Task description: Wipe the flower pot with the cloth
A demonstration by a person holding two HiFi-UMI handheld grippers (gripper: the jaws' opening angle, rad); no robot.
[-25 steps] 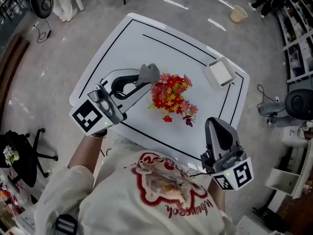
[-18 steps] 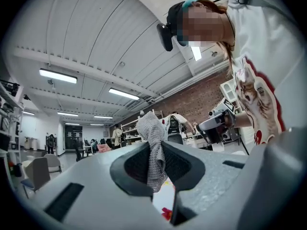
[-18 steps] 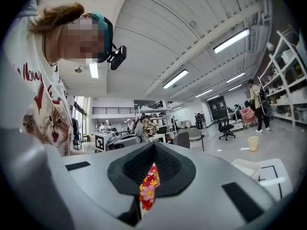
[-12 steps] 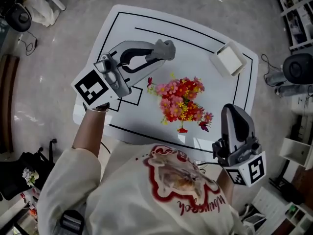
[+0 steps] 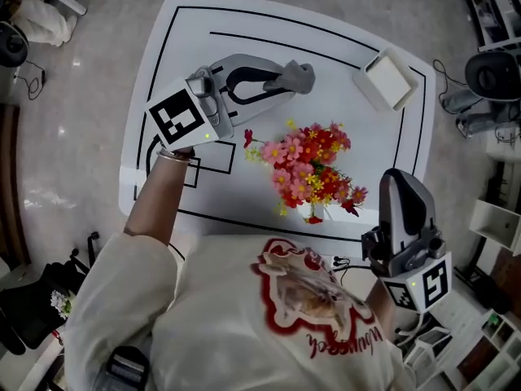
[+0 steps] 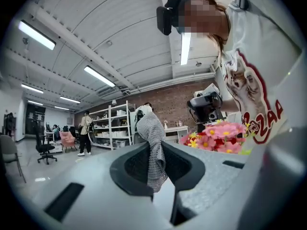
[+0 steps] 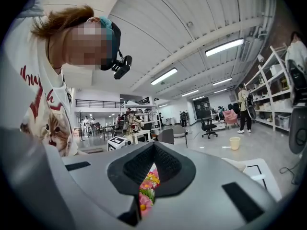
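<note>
Left gripper over the far left part of the table, jaws clamped on the cloth. Its own view shows the cloth pinched between the pads, a bunch standing above the jaw tips and a tail hanging below them

- Flowers stand at table centre, nearer the person than the cloth and to its right
- Cloth and flowers near each other but apart, bare table between
- In the left gripper view the flowers sit right of the cloth and beyond the jaws
- Right gripper at the near right edge, just beside the flowers, not touching
- Its jaws meet at the tips, nothing between them; flowers show through the slit of the right gripper, farther off

Flowers: dense mound of red, pink and yellow blooms, a few green leaves, one red bloom sticking out on the left. Pot hidden under the blooms from above; no view shows it clearly

Cloth: grey, knitted or waffle texture, crumpled

White box at the far right corner, well apart from both
</note>
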